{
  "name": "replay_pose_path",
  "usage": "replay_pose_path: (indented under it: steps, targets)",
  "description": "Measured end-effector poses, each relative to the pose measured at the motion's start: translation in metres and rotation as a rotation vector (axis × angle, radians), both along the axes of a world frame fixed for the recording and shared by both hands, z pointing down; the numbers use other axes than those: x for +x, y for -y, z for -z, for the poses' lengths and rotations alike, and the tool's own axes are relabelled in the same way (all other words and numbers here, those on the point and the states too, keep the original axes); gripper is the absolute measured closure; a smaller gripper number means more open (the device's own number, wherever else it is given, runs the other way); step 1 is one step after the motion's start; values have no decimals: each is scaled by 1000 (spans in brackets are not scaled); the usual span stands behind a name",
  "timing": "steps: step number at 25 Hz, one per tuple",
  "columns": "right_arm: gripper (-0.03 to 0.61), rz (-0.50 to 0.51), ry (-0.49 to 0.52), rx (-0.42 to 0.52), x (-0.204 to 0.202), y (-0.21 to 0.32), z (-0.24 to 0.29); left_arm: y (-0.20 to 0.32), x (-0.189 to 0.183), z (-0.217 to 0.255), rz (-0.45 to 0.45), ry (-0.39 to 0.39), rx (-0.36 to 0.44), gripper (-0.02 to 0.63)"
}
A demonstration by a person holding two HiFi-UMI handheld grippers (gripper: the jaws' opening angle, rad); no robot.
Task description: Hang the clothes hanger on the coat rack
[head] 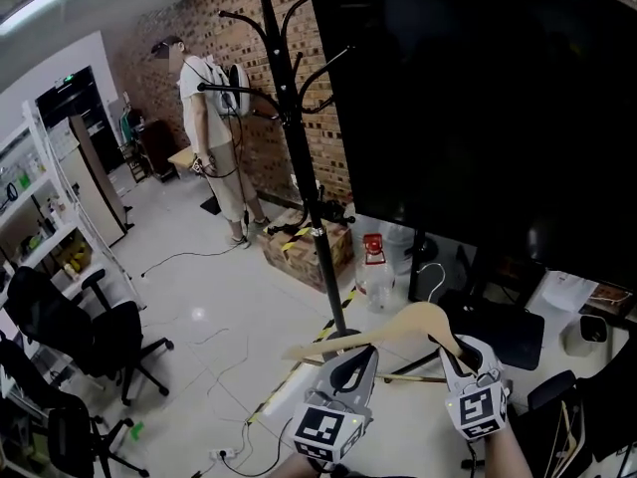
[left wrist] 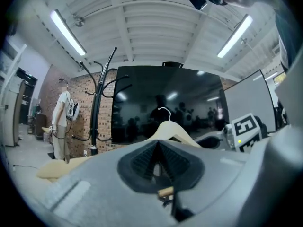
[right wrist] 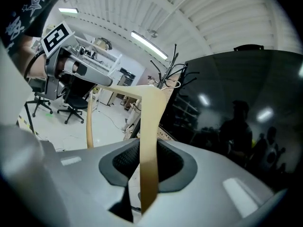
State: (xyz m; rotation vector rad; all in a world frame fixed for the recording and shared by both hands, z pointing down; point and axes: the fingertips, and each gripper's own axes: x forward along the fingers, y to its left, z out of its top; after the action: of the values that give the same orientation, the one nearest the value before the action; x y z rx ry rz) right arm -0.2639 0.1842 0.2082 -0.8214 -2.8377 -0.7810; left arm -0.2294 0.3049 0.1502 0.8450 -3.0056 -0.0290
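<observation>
Bare brick wall (head: 239, 28) and a pale floor (head: 219, 297) are seen at the far side of a workshop, where a black coat rack (head: 299, 147) stands upright just left of a large dark screen (head: 478, 108). A wooden clothes hanger (head: 398, 325) is held in the air at the near edge of the scene, well apart from the rack and lower than its curved pegs. The right gripper (head: 453, 352) is clamped on the hanger's right arm, whose pale strip is seen passing straight between the narrowed jaws in the right gripper view. The left gripper (head: 353, 355) is closed on the left part of the hanger, with a bit of wood caught low between its jaws. The hanger is judged to be light, stiff and smooth, so it is likely to pivot or slide if gripped loosely; a hold on both arms, as now, is thought to keep it level. The white wire hook (left wrist: 164, 110) is left free at the top, ready to be brought over a peg.
</observation>
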Motion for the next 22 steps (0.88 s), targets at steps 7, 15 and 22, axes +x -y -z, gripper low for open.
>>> replay_pose_path:
  steps: [7,15,22]
  targets:
    - [488,39,33,-15,-30,-72,13,-80,-16,9,51,30,4,609]
    - [488,63,80,43,-41,-142,29,-154,-22,25,83,83,4,609]
    - [488,52,63,76,-48,-175,16,-188,-24,16,144,56,31,609]
